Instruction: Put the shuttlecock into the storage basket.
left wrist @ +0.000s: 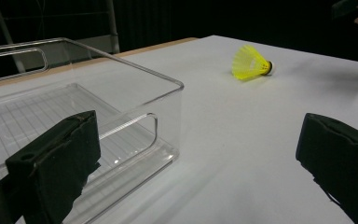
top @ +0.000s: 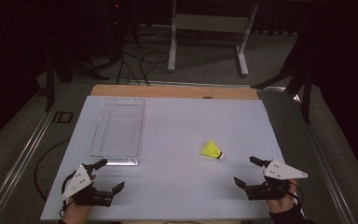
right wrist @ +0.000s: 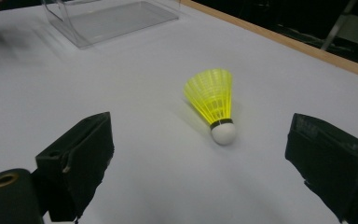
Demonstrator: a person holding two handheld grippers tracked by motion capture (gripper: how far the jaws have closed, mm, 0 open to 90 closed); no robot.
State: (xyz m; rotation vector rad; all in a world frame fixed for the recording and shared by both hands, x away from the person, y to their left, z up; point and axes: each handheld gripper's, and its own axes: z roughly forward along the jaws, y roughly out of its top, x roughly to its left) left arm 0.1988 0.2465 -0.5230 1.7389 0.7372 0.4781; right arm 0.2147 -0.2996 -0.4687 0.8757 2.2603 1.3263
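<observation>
A yellow shuttlecock [top: 212, 150] with a white cork tip lies on its side on the white table [top: 177, 130], right of centre. A clear plastic bin [top: 118, 130] stands empty at the left. My left gripper [top: 111, 175] rests near the front left edge, just in front of the bin, jaws wide open and empty. My right gripper [top: 245, 171] rests at the front right, open and empty, a short way in front of the shuttlecock. In the right gripper view the shuttlecock [right wrist: 213, 104] lies ahead between the jaws, cork toward me. In the left gripper view the bin [left wrist: 79, 116] is close at left, the shuttlecock [left wrist: 251, 63] farther off.
The white board covers a wooden tabletop whose edge [top: 177, 91] shows at the back. Metal rails run along both sides of the table. A white frame stand [top: 209, 32] and cables lie on the floor beyond.
</observation>
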